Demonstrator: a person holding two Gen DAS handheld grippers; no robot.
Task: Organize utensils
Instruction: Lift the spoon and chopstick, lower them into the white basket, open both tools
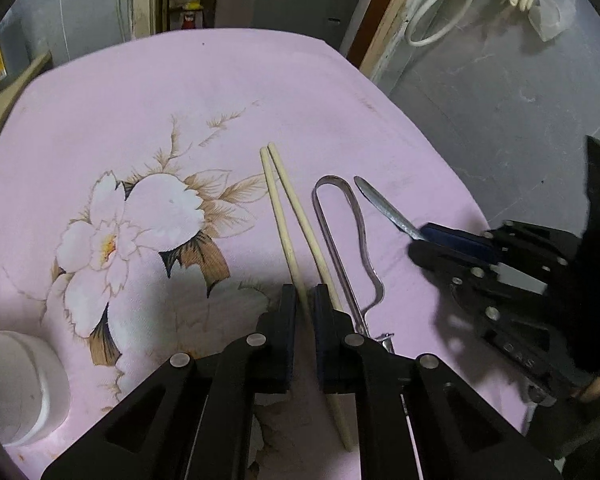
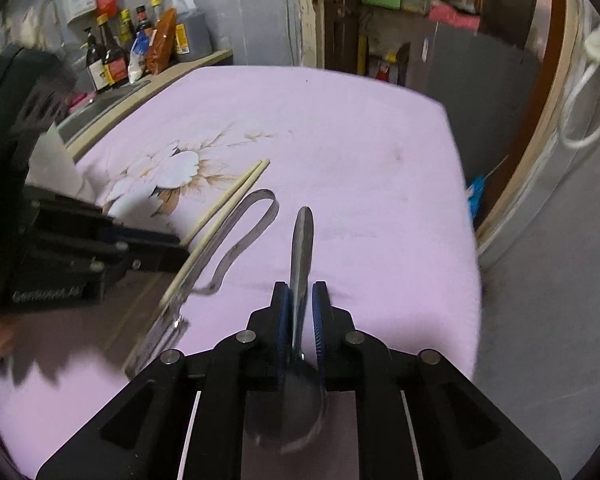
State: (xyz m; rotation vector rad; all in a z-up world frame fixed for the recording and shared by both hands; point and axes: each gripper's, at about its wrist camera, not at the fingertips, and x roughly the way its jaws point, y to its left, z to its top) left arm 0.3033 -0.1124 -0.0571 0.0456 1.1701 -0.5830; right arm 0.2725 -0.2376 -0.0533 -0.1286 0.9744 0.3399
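Two pale wooden chopsticks lie on the pink flowered tablecloth. My left gripper is shut on one chopstick; the second chopstick runs just past its right finger. A bent metal peeler lies right of them. My right gripper is shut on a metal spoon, handle pointing forward, bowl back between the fingers. In the left wrist view the right gripper shows at right with the spoon handle sticking out. The chopsticks and peeler show left in the right wrist view.
A white cylindrical holder stands at the table's near left. Sauce bottles stand on a counter beyond the far left. The table's right edge drops to a grey floor. A white cable hangs on the wall.
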